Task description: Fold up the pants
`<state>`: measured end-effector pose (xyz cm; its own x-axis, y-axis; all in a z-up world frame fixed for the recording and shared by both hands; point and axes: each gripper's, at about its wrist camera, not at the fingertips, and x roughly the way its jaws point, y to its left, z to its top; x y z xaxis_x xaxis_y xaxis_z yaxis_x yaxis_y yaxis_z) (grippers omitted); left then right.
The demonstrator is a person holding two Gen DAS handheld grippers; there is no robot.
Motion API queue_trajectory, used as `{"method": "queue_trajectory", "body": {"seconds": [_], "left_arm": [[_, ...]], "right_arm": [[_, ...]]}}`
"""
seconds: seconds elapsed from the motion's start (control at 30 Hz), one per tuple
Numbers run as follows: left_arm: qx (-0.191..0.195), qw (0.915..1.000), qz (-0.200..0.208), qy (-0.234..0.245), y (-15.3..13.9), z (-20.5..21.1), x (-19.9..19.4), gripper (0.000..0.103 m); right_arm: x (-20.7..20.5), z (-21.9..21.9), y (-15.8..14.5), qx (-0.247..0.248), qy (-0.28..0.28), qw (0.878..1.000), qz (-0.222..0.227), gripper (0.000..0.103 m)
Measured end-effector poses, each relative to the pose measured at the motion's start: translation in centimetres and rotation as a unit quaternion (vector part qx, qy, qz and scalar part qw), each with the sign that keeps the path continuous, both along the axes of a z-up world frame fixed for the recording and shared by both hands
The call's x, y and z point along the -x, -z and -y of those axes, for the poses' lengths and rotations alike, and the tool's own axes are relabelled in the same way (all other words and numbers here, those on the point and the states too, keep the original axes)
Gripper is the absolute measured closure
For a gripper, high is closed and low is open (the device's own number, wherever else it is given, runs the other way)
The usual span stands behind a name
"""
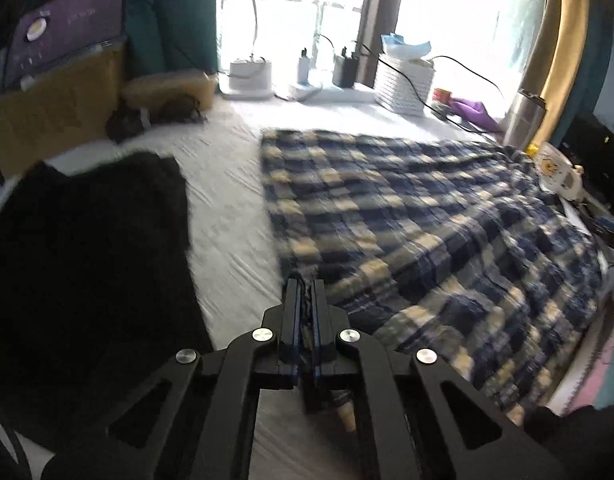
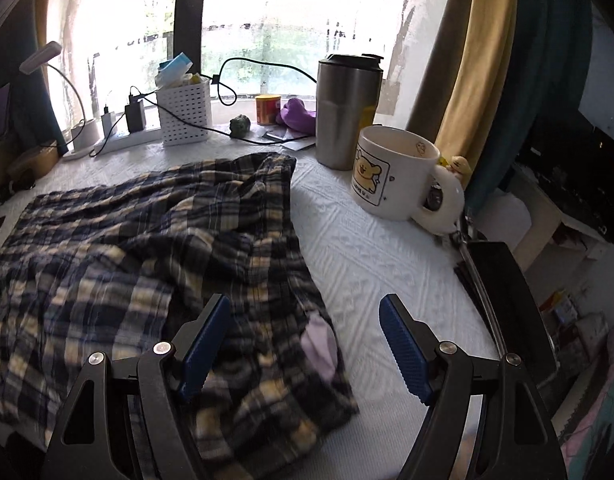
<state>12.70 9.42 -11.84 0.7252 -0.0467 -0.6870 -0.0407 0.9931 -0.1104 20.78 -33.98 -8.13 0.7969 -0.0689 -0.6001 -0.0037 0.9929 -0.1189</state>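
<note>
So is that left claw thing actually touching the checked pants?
Touching. In the left wrist view the left gripper has its fingers closed on the edge of the plaid pants, with fabric pinched between them.

White textured table cover (image 2: 367, 248) underneath. Near right edge: white cartoon mug (image 2: 395, 174), upright, just in front of steel tumbler (image 2: 345, 114). Along window: white perforated basket (image 2: 185, 114), power strip (image 2: 119, 138) with chargers plugged in, orange can (image 2: 267, 109), purple cloth (image 2: 297, 115). At left: black garment (image 1: 87, 264), lying flat.
</note>
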Motion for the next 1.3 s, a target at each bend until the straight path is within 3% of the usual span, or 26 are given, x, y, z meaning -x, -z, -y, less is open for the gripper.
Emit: {"method": "queue_trajectory", "body": {"seconds": [0.1,0.17,0.23,0.3,0.4,0.47,0.53,0.57,0.67,0.77,0.93,0.97,1.07,1.1,1.17,1.23,1.3], "left_arm": [[-0.031,0.9988,0.012,-0.035,-0.1,-1.7,-1.2,0.103],[-0.016,0.9986,0.002,-0.05,-0.1,-3.1,-1.6,0.103],[-0.012,0.9986,0.008,-0.051,-0.8,-3.5,-1.1,0.103],[-0.011,0.9988,0.015,-0.045,-1.4,-3.2,-0.3,0.103],[-0.007,0.9994,0.014,-0.031,-1.7,-2.3,0.5,0.102],[-0.006,0.9998,0.012,-0.017,-1.5,-1.2,0.8,0.094],[0.002,0.9999,0.014,-0.006,-1.4,-0.3,1.2,0.062],[0.008,0.9998,0.017,-0.001,-1.4,0.1,1.5,0.058],[0.019,0.9997,0.015,0.011,-1.3,1.3,2.2,0.057],[0.016,0.9997,0.01,0.013,-1.1,2.1,2.7,0.057],[0.008,0.9998,0.007,0.018,-1.0,2.8,2.9,0.057],[0.009,0.9997,0.008,0.019,-1.1,2.9,2.9,0.057],[0.009,0.9994,0.017,0.028,-1.9,3.6,3.4,0.057],[0.009,0.9992,0.022,0.032,-2.2,4.0,3.6,0.057],[0.017,0.9983,0.031,0.046,-2.8,4.8,4.4,0.055],[0.022,0.9962,0.042,0.074,-3.0,6.1,5.2,0.039],[0.015,0.9944,0.046,0.094,-2.9,7.2,5.9,0.037]], "right_arm": [[1.0,0.2,0.2,-0.005,-0.007,1.0,0.0,0.025],[1.8,0.2,0.3,-0.011,-0.021,1.0,0.002,0.025],[2.5,-0.2,0.6,-0.006,-0.042,0.999,0.001,0.034],[2.5,-0.4,1.0,0.005,-0.045,0.999,-0.005,0.051],[1.8,-0.3,1.5,0.002,-0.053,0.999,-0.008,0.057],[0.7,0.0,2.2,-0.003,-0.06,0.998,-0.025,0.057],[-0.3,0.2,3.4,0.014,-0.05,0.998,-0.046,0.057],[-0.4,0.2,3.9,0.022,-0.056,0.997,-0.056,0.058],[0.3,0.5,3.6,0.034,-0.055,0.997,-0.043,0.078],[1.0,2.4,2.3,-0.002,-0.029,0.999,-0.021,0.08],[1.0,5.3,2.6,-0.053,0.0,0.998,-0.021,0.08],[0.8,5.8,3.0,-0.07,0.0,0.997,-0.023,0.075],[1.5,6.2,2.9,-0.057,0.025,0.998,-0.002,0.041],[2.1,6.4,2.6,-0.051,0.03,0.998,0.009,0.035],[3.5,6.6,1.4,-0.051,0.029,0.998,0.037,0.035],[5.2,6.5,0.4,-0.03,0.035,0.997,0.059,0.035],[6.7,6.2,-0.1,-0.003,0.031,0.997,0.068,0.035]]}}
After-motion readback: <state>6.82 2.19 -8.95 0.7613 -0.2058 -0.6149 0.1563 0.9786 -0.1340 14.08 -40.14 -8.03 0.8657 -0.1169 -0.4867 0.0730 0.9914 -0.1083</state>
